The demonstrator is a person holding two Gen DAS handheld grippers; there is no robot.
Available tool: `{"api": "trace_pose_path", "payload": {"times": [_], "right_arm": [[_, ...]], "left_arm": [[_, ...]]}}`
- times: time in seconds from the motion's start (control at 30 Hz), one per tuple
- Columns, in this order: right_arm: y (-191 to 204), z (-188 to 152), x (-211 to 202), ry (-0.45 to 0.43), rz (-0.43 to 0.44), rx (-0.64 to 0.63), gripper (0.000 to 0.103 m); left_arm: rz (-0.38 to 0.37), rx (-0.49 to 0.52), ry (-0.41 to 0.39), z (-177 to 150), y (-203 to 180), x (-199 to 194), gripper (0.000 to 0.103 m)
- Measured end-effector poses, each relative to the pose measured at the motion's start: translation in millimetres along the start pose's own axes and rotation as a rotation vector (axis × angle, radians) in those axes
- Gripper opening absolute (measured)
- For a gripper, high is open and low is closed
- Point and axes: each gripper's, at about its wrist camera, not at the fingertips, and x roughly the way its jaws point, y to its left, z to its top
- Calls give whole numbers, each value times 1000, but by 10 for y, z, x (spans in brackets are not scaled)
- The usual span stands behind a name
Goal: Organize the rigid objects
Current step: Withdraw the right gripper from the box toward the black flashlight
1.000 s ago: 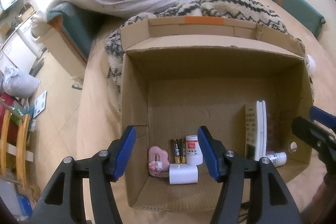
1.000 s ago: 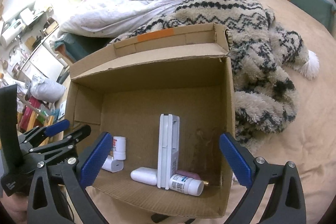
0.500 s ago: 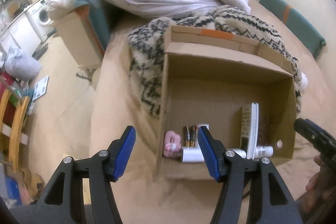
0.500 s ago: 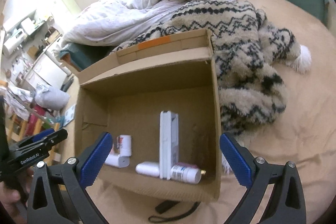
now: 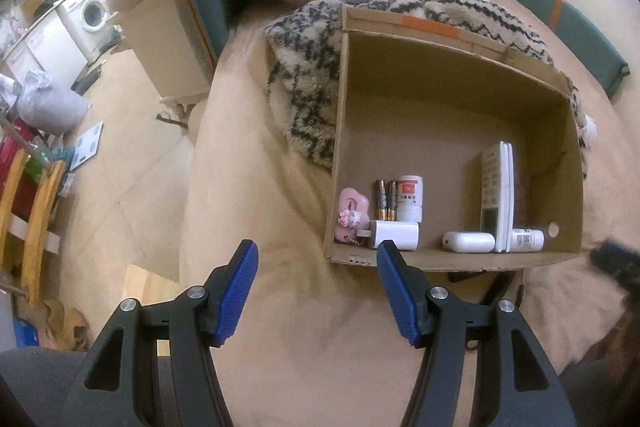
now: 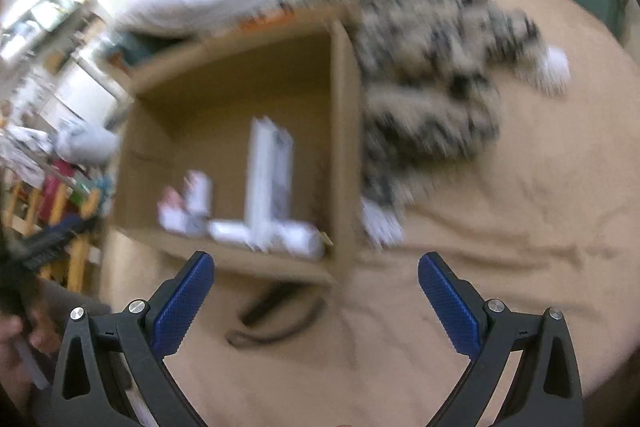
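Matt cardboard box (image 5: pixel 452 95), fuzzy knit blanket (image 5: pixel 308 107), glossy white plastic remote (image 5: pixel 498 195).

My right gripper (image 6: pixel 316 301): jaws apart, empty, over tan sheet (image 6: pixel 520 227). Box (image 6: pixel 344 131) at 11 o'clock, blurred; white remote (image 6: pixel 266 179) on edge inside. Black strap (image 6: pixel 276 319) at 12. Patterned blanket (image 6: pixel 432 67) at 1.

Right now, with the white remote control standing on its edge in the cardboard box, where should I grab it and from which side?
Take the white remote control across its two broad faces, near the middle of its length, coming down from above through the open top of the cardboard box. It stands on its long narrow edge, so the flat faces point sideways. The white oval case and small white bottle crowd its near end.
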Motion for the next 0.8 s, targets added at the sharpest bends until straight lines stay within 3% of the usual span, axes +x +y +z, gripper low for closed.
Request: {"api": "trace_pose_path", "payload": {"times": [0.1, 0.33, 0.5, 0.8], "right_arm": [[79, -43, 256, 105, -16, -55, 103], [756, -282, 801, 282, -27, -415, 103], [978, -311, 1009, 278, -93, -528, 103], [967, -219, 1277, 284, -73, -504, 103]], "left_arm": [[-20, -16, 14, 0, 13, 28, 58], [-45, -43, 37, 30, 47, 58, 58], [-64, -63, 54, 36, 84, 64, 58], [-71, -78, 76, 37, 86, 117, 58]]}}
